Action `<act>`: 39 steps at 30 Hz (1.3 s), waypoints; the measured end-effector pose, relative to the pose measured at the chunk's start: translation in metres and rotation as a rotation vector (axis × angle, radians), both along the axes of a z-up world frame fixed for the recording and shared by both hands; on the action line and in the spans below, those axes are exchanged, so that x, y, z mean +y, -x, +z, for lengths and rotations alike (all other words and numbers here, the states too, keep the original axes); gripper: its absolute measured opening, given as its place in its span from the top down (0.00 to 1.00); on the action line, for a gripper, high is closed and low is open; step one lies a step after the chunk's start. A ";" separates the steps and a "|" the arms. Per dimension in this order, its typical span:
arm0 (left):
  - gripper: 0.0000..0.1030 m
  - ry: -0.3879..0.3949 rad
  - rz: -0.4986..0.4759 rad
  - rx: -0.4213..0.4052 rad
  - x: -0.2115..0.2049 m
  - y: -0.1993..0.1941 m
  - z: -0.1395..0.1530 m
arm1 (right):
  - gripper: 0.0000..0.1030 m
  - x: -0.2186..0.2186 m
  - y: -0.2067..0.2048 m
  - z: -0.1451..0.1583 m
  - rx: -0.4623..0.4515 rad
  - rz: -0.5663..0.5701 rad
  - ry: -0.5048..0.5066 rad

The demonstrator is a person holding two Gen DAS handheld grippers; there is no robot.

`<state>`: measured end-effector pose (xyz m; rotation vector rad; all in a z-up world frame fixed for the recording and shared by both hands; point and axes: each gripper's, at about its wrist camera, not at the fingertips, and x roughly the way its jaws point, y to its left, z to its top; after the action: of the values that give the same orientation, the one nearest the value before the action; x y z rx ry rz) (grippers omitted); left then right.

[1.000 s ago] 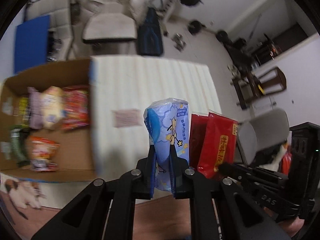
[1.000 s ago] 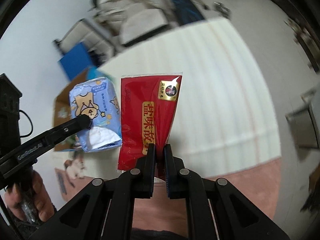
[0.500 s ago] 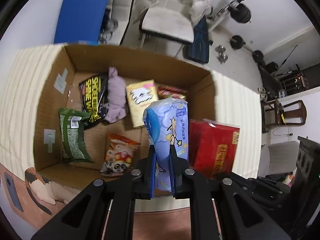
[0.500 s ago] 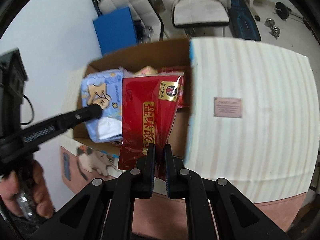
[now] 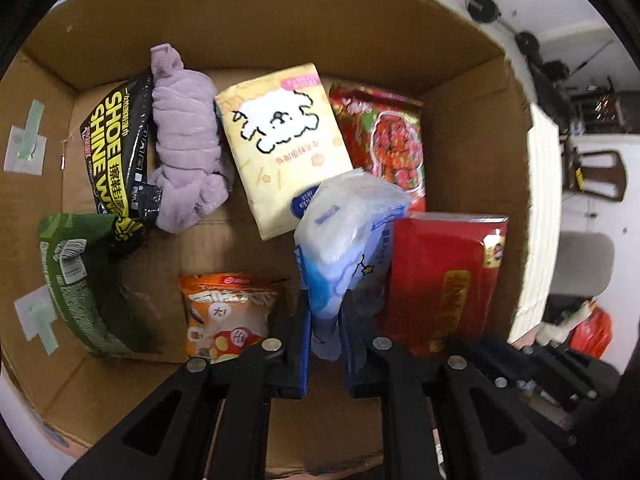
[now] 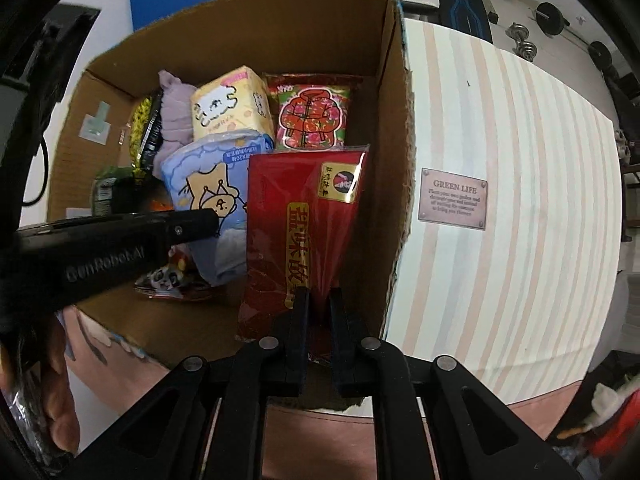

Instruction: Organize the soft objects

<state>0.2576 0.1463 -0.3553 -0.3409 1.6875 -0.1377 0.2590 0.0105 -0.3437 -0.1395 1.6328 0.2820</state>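
**Two packs hanging over the open box**

The left tongs [image 5: 325, 344] are pinching the blue pack [image 5: 348, 236] by its near end, holding it over the middle of the cardboard box [image 5: 472, 128]. This pack is showing a cartoon bear and stars, with small Chinese print too fine to read. The right tongs [image 6: 316, 320] are gripping the red pack [image 6: 304, 232] at its near edge, just right of the blue one and close to the box's right wall; it is carrying a gold strip of Chinese characters and a gold square badge.

On the box floor, a black pouch [image 5: 116, 152] reading "SHOE SHINE W..." in yellow is lying at the far left, partly over a green packet [image 5: 76, 280]. A lilac cloth [image 5: 184, 140] is sitting just right of the pouch, touching a yellow pack [image 5: 280, 144] printed with a white fluffy dog. A red snack bag [image 5: 384, 136] is lying at the far right. An orange bag [image 5: 228, 312] is resting near the left tongs.

The box is standing on a striped table [image 6: 520, 160], where a brown plaque [image 6: 453, 199] is reading "GREEN LIFE". The left tongs' arm is bearing a partly blurred "GenRobot.AI"-like mark.
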 end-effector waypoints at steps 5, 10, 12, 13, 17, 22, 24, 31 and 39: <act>0.77 -0.056 -0.043 0.018 -0.006 0.000 0.006 | 0.60 0.001 -0.004 0.003 0.032 -0.016 -0.018; 0.64 -0.079 -0.015 -0.032 0.002 0.000 0.025 | 0.43 0.002 -0.005 0.026 -0.020 -0.017 -0.012; 0.62 -0.088 0.002 -0.065 0.008 0.001 0.037 | 0.41 0.000 -0.005 0.037 -0.051 -0.013 -0.002; 0.59 -0.092 0.006 -0.082 0.010 0.002 0.044 | 0.37 -0.002 -0.004 0.040 -0.061 -0.015 0.004; 0.38 -0.133 0.024 -0.159 0.018 0.011 0.073 | 0.29 -0.002 -0.001 0.050 -0.083 -0.027 0.006; 0.25 -0.186 0.056 -0.249 0.033 0.027 0.098 | 0.26 -0.005 0.009 0.053 -0.094 -0.061 -0.016; 0.17 -0.215 0.066 -0.278 0.034 0.037 0.108 | 0.25 -0.007 0.013 0.054 -0.105 -0.074 -0.010; 0.03 -0.319 0.106 -0.367 0.045 0.062 0.126 | 0.00 -0.012 0.026 0.068 -0.163 -0.103 -0.019; 0.03 -0.337 0.132 -0.419 0.046 0.079 0.146 | 0.00 -0.023 0.039 0.095 -0.238 -0.132 -0.002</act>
<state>0.1787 0.1919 -0.2097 -0.1543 1.2412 0.1642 0.2198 -0.0121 -0.2492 -0.0606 1.3982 0.1594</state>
